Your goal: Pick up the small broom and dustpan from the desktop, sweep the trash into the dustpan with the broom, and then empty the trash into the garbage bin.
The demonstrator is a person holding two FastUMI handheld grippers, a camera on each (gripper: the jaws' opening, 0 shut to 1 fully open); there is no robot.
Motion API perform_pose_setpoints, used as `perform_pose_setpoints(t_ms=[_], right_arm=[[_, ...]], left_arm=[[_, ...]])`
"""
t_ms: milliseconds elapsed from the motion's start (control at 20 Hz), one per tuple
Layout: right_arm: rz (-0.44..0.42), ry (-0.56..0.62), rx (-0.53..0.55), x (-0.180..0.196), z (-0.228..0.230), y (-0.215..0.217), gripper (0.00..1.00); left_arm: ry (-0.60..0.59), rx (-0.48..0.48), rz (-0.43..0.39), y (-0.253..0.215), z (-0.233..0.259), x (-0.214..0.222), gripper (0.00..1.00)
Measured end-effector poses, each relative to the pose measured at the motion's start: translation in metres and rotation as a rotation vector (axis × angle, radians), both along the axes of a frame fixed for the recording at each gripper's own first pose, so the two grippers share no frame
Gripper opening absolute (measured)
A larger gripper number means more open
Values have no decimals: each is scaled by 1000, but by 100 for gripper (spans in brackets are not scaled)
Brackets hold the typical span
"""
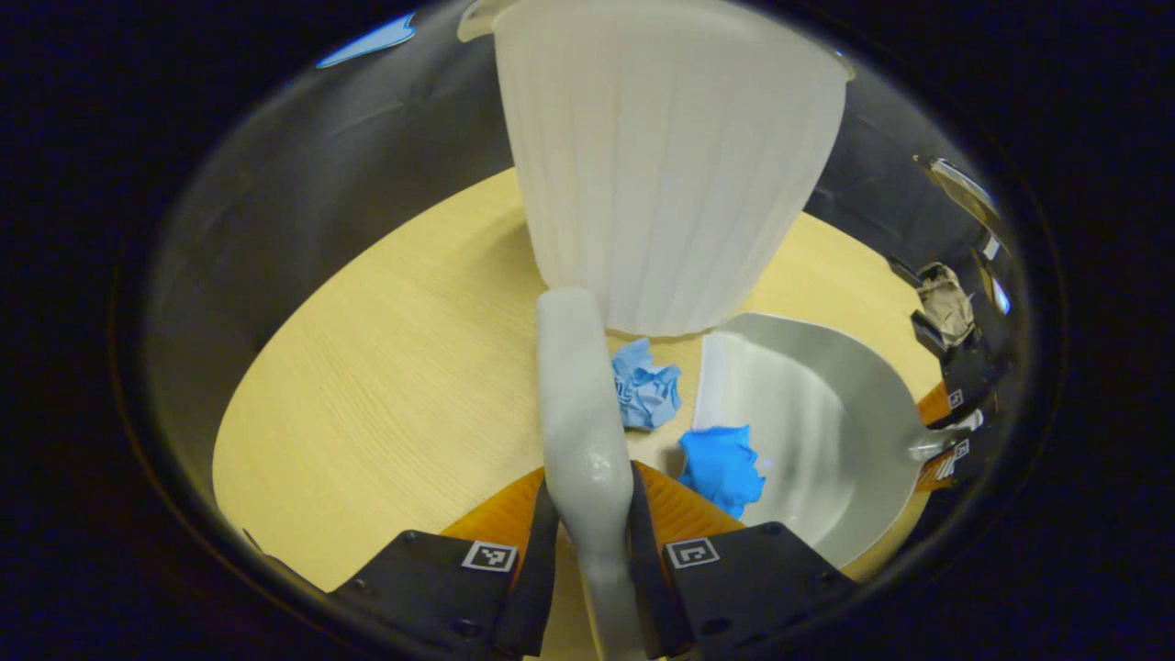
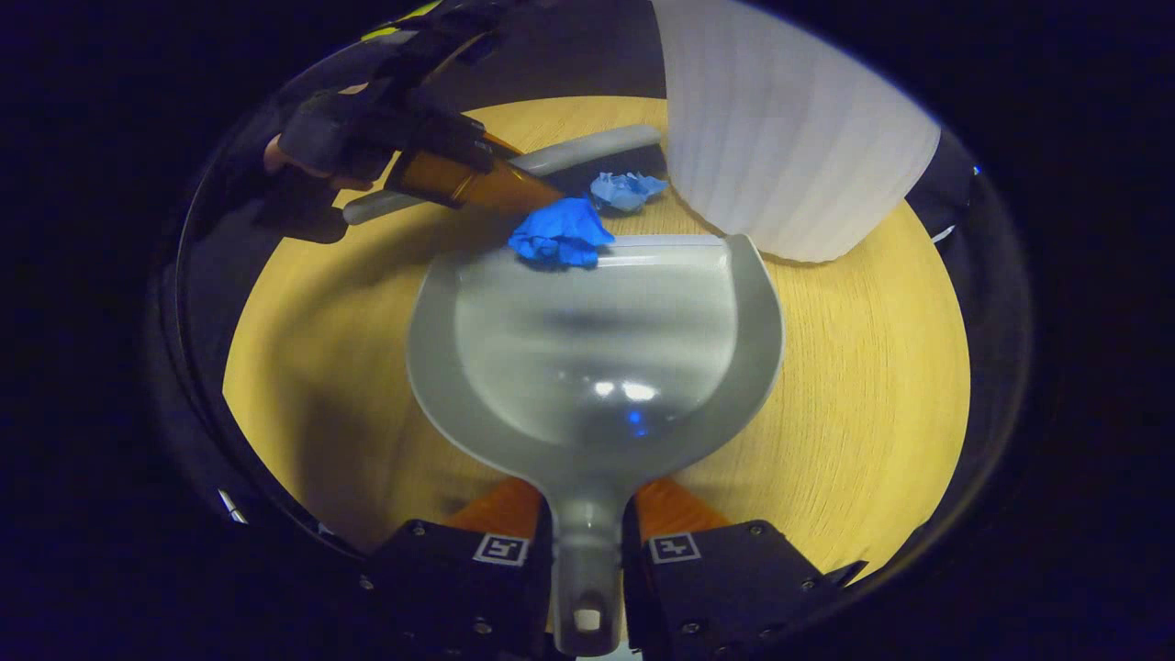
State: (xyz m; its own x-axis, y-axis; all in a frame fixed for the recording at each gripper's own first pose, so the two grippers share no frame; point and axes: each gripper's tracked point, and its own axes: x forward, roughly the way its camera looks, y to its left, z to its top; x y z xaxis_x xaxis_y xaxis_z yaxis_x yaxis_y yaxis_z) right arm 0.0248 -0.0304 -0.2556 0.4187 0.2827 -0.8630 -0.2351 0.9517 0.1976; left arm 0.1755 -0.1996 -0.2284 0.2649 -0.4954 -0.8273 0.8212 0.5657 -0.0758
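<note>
Between the left gripper's (image 1: 592,514) jaws, the broom (image 1: 583,413) handle is being clamped; two blue paper wads (image 1: 647,393) are lying just ahead, one at the dustpan (image 2: 597,358) lip. Right gripper (image 2: 587,542) is clamping the dustpan handle, pan lying on the table (image 2: 872,367) beside the white bin (image 2: 789,128).

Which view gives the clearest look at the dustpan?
The right gripper view: the dustpan lies whole and centred, its handle clamped in the right gripper, with the dark blue paper wad at its lip. The left gripper view shows the pan from the side, partly cut off by the left gripper.
</note>
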Motion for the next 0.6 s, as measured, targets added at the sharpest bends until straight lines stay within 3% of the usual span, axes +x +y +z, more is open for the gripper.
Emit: perform_pose_setpoints(t_ms=[150, 250, 600], right_arm=[[-9, -6, 20, -2, 16, -8, 33], [-6, -12, 16, -2, 18, -10, 33], [-31, -21, 36, 6, 20, -10, 33]], left_arm=[[53, -4, -12, 7, 29, -23, 47], [65, -2, -14, 4, 22, -32, 43], [106, -9, -53, 8, 53, -69, 45]])
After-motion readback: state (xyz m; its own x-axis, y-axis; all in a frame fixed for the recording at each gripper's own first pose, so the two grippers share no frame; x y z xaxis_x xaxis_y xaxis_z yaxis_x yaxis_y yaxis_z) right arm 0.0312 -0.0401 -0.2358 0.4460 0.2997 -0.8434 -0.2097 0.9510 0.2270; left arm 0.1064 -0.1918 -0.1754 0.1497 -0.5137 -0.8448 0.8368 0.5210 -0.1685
